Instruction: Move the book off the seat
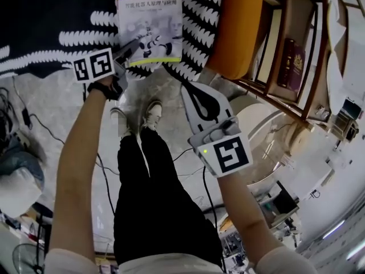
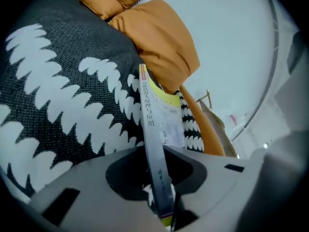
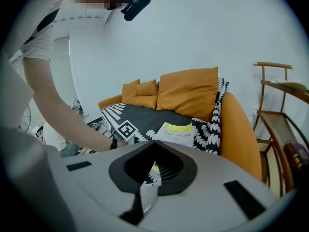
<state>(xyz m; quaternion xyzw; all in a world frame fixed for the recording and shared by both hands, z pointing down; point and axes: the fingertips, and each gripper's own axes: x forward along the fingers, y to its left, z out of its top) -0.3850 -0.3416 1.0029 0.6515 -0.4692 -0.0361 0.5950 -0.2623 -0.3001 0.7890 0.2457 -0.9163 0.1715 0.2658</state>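
A grey book (image 1: 149, 21) with a yellow strip along its top lies on the black-and-white patterned throw (image 1: 51, 16) that covers the sofa seat. My left gripper (image 1: 132, 48) reaches in from the left and is shut on the book's near left corner. In the left gripper view the book's spine (image 2: 153, 144) stands edge-on between the jaws of the left gripper (image 2: 160, 199). My right gripper (image 1: 192, 90) hangs over the floor in front of the sofa, shut and holding nothing. From the right gripper view the book (image 3: 176, 132) shows flat on the seat.
Orange cushions (image 3: 188, 93) line the sofa back, and the orange sofa arm (image 1: 242, 27) rises right of the book. A wooden rack (image 1: 316, 50) holding a dark red book (image 1: 292, 64) stands further right. Cables (image 1: 102, 170) trail on the floor beside my shoes (image 1: 151, 113).
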